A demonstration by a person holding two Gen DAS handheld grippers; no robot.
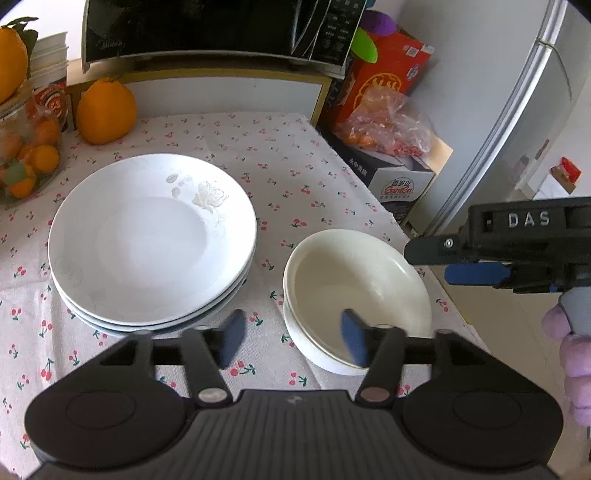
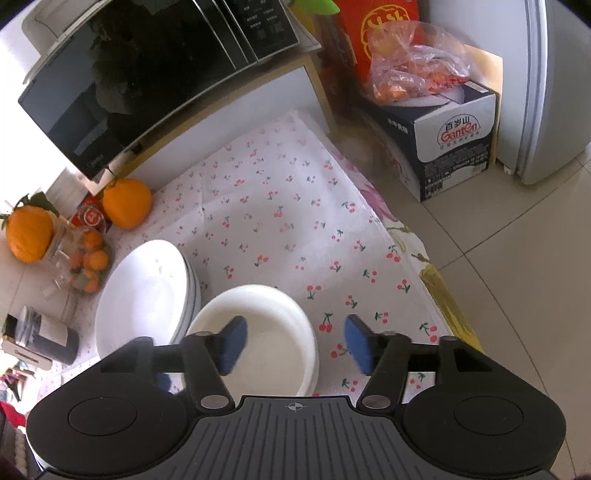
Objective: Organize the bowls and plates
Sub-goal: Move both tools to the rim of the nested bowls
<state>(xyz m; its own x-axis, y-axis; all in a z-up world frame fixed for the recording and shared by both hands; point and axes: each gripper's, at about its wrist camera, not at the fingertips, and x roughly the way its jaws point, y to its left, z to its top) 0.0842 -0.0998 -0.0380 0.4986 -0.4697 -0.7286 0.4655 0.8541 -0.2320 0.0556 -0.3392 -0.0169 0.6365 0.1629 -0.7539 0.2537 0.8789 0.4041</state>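
A stack of white plates (image 1: 151, 240) sits on the cherry-print cloth, with two nested white bowls (image 1: 354, 295) to its right. My left gripper (image 1: 293, 341) is open above the near left rim of the bowls; one pad hangs over the cloth, the other over the bowl. In the right wrist view the bowls (image 2: 266, 332) lie beside the plates (image 2: 144, 299). My right gripper (image 2: 295, 343) is open too, its left pad over the bowl and its right pad over the cloth. No pad presses on anything. The right gripper (image 1: 436, 264) also reaches in from the right edge.
A microwave (image 1: 221, 29) stands on a shelf at the back. Oranges (image 1: 105, 110), a jar of small oranges (image 1: 26, 155) and paper cups line the left. Right of the table edge (image 2: 424, 266) stand boxes (image 2: 454, 147), a bag of fruit and a fridge (image 2: 554, 92).
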